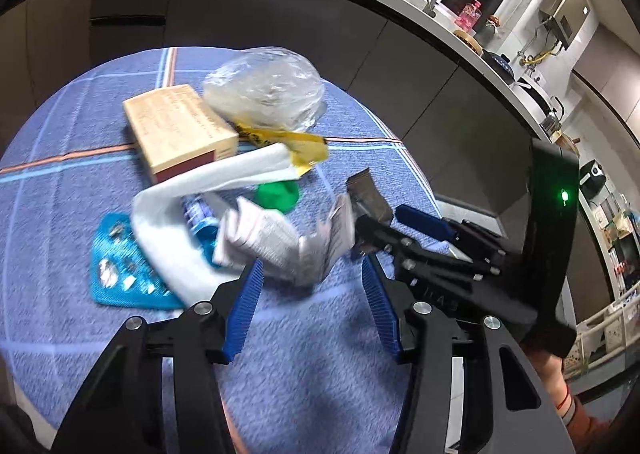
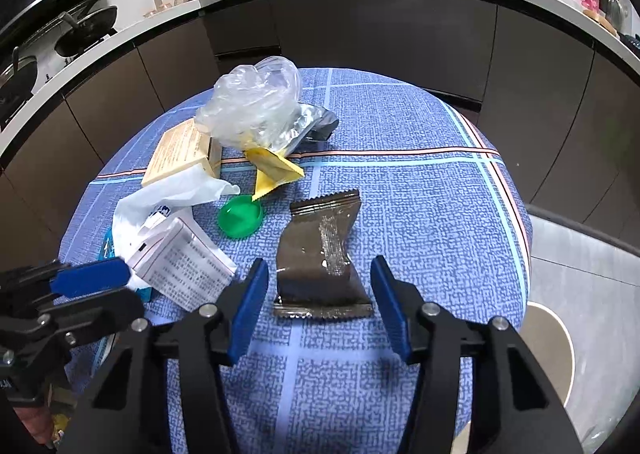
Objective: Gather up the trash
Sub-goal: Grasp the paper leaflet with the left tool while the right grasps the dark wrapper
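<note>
Near the front edge of the table (image 2: 420, 113), on its blue checked cloth, the dark foil wrapper (image 2: 322, 254) lay flat, and your right gripper (image 2: 318, 308) hovered over its near end with the tongs spread wide, one blue pad on each side and neither touching it. Your left gripper (image 1: 310, 304) was just as wide open, poised in front of the folded printed leaflet (image 1: 276, 244) at the left side of the table, with nothing held.

Farther back the rest of the trash sat in a loose heap: the cardboard box (image 2: 182, 151), the clear plastic bag (image 2: 256, 101), the yellow packet (image 2: 274, 169), the white plastic bag (image 2: 160, 197), the green lid (image 2: 240, 217) and, in the left view, the teal blister pack (image 1: 120, 274).

To take the wrapper well, you probably needed to come down until the pads nearly met the cloth, then close across the narrow waist, where the foil was crumpled and stood up a little. A flat foil sheet could slip out from under the pads, so a slow squeeze looked wiser than a snap. Keeping the left gripper clear of the right one mattered too, since they were close together.
</note>
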